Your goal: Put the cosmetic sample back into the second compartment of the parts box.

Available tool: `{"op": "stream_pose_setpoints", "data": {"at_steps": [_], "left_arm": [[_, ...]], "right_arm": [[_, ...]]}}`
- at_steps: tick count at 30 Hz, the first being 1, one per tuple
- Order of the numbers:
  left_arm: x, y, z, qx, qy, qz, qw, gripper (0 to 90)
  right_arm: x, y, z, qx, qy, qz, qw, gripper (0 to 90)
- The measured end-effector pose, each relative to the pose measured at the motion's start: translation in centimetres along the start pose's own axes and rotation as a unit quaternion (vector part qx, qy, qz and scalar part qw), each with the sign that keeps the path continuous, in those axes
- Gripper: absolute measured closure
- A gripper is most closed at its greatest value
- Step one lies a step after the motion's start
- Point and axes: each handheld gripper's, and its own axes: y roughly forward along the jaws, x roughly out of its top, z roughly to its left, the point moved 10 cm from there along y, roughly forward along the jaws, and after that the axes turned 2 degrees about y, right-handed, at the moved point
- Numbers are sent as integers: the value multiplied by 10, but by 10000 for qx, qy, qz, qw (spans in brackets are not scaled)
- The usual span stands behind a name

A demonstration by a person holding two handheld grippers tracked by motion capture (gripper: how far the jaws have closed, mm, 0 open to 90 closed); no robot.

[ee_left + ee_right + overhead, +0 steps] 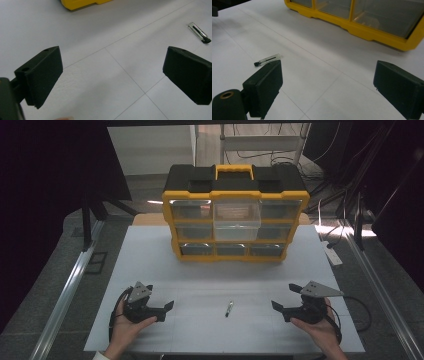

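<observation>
Both grippers, left gripper point(159, 309) and right gripper point(283, 308), sat released with blocky matte-black jaws spread on the smooth white table point(200, 285). A slim clear glass vial point(229, 308) lay between them. Behind stood a chunky yellow-and-black plastic drawer organizer point(235, 212).

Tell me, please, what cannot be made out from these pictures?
- Drawer contents of the organizer: high view, fronts too small and glary to see through.
- The small vial on the table: its contents are too small to tell.
- Organizer top: right hand-held gripper view, cut off by the upper edge.
</observation>
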Motion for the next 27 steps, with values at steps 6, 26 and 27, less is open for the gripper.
{"op": "stream_pose_setpoints", "data": {"at_steps": [6,26,27], "left_arm": [[-2,0,2,6,-26,26,10000,33],[0,-2,-2,-9,33,-11,10000,34],[0,-2,-2,-9,33,-11,10000,34]], "right_arm": [[6,5,5,13,-104,54,9999,92],[32,17,34,251,-435,148,9986,92],[32,17,34,251,-435,148,9986,92]]}}
